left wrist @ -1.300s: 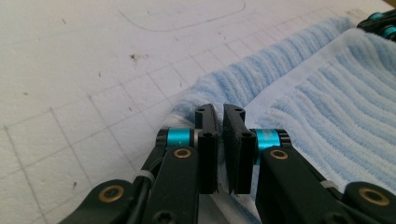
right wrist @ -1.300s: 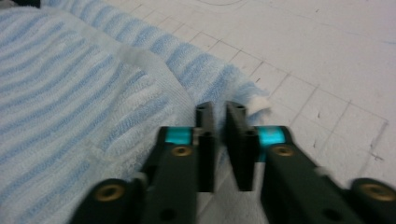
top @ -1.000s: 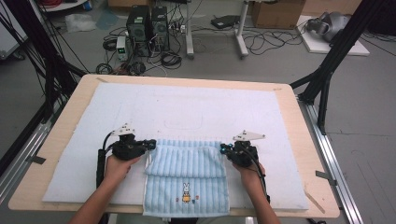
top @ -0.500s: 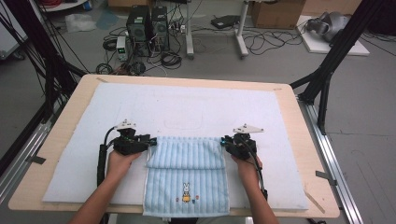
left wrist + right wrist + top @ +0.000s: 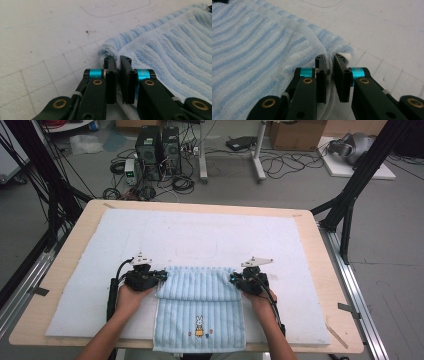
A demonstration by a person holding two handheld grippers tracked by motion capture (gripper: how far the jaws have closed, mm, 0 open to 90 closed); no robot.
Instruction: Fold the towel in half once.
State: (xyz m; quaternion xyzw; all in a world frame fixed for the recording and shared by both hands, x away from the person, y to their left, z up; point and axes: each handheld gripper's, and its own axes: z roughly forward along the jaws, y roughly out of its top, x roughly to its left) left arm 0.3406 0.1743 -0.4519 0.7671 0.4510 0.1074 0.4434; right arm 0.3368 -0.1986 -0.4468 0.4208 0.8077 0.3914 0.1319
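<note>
A light blue striped towel (image 5: 200, 320) with a small rabbit picture lies at the near middle of the white mat, its far end folded back over itself. My left gripper (image 5: 162, 276) is at the fold's left corner. In the left gripper view the left gripper (image 5: 118, 60) has just been closing, and towel (image 5: 175, 50) cloth sits between its jaws. My right gripper (image 5: 232, 279) is at the fold's right corner. In the right gripper view the right gripper (image 5: 330, 58) has also just been closing and pinches the towel (image 5: 249, 50) edge.
A white gridded mat (image 5: 210, 235) covers most of the wooden table (image 5: 330, 270). Black frame legs (image 5: 350, 195) stand at both sides of the table. Computer cases (image 5: 157, 145) and cables lie on the floor beyond the far edge.
Both hands stay almost where they were at the towel's folded end. The folded flap lies much as before.
</note>
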